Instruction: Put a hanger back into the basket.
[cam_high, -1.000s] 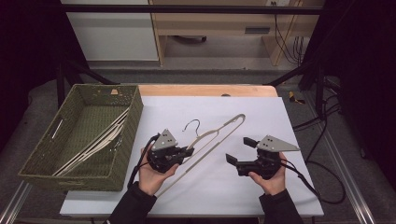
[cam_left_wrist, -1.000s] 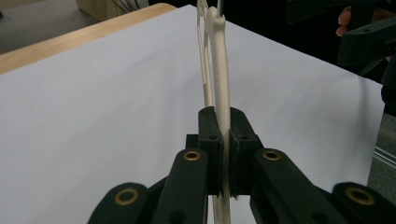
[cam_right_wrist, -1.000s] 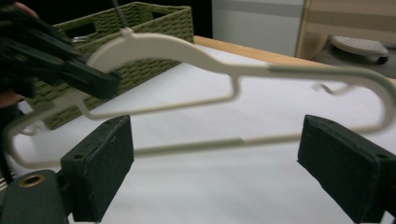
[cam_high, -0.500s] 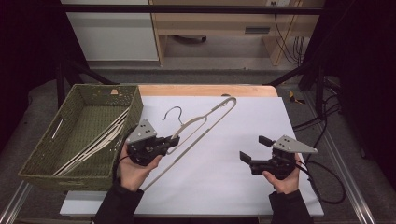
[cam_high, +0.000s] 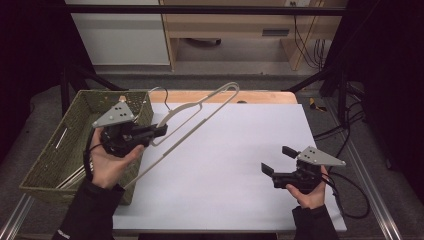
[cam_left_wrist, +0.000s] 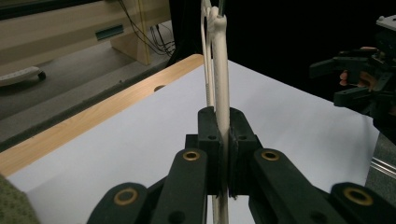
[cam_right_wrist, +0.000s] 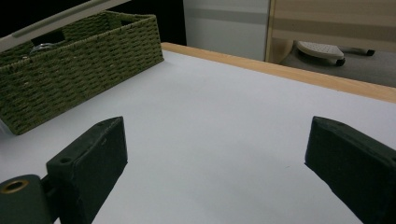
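Table (cam_high: 225, 165), white top w/ a wooden far edge, carries a green woven basket (cam_high: 60, 155) at its left side. Pale wire clothes hanger (cam_high: 192, 112) is lifted off the table, tilted, upper end over the far edge, lower end near the basket's front corner. Left gripper (cam_high: 159, 131) holds it just beside the basket; jaws pinch the hanger's rod, seen in left gripper view (cam_left_wrist: 223, 93). Right gripper (cam_high: 275, 160) sits low over the table's right side, well apart, jaws spread w/ nothing between.
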